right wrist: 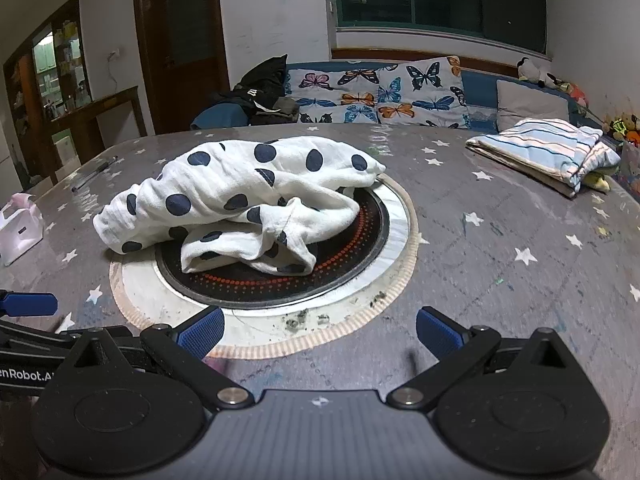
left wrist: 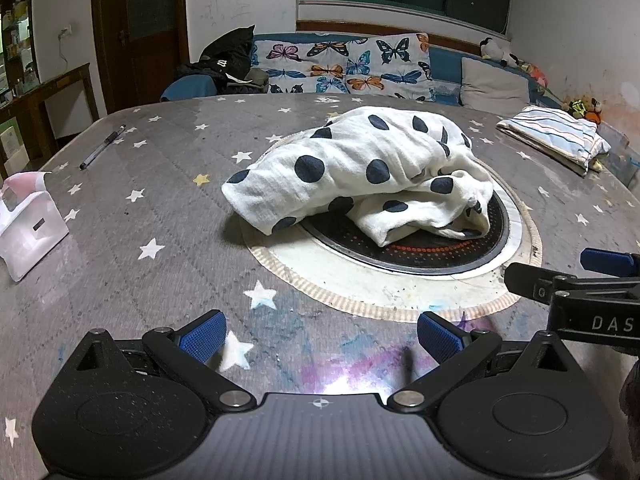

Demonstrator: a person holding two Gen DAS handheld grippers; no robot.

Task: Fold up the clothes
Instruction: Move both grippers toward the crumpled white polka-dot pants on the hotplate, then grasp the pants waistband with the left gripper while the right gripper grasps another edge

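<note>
A white garment with large dark-blue polka dots [left wrist: 360,172] lies crumpled in a loose heap at the middle of the surface [left wrist: 160,216], unfolded, its folds bunched and overlapping, partly covering a round black inset plate [left wrist: 420,248]. A striped cloth in pale blue, white and pink [right wrist: 548,148] lies folded flat near the surface's far right edge, well apart from the heap.
</note>
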